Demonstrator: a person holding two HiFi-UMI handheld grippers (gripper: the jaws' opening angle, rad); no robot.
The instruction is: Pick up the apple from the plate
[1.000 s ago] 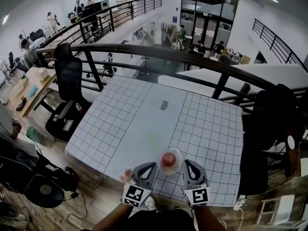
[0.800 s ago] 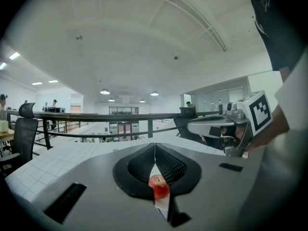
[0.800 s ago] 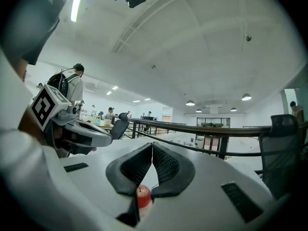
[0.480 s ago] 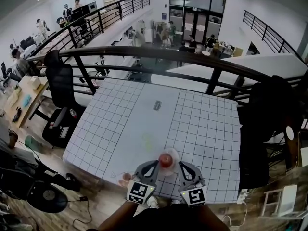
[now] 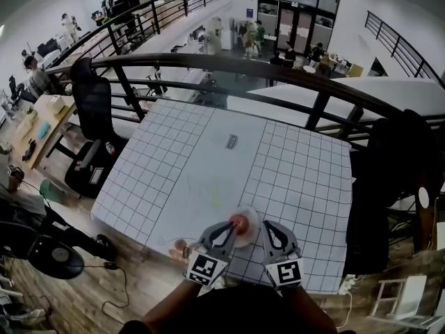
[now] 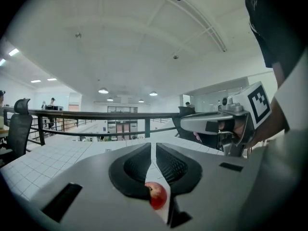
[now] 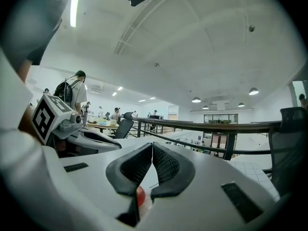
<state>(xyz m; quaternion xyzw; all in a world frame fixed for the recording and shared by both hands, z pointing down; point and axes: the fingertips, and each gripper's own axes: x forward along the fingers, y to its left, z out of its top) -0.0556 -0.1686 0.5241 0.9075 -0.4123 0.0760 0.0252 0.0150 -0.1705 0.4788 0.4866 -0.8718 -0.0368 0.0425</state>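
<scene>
Grippers both clenched on nothing: left gripper [image 5: 229, 226] and right gripper [image 5: 265, 226] flank the apple [image 5: 239, 223], which sits on its plate [image 5: 252, 215] near the table's [image 5: 201, 158] near edge, right of middle.

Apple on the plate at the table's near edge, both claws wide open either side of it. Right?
No: the claws aren't open. The left claw and right claw are both shut, pads together with nothing between them; each gripper view shows it. The rest holds: apple on the plate at the table's near edge, a claw either side.
</scene>
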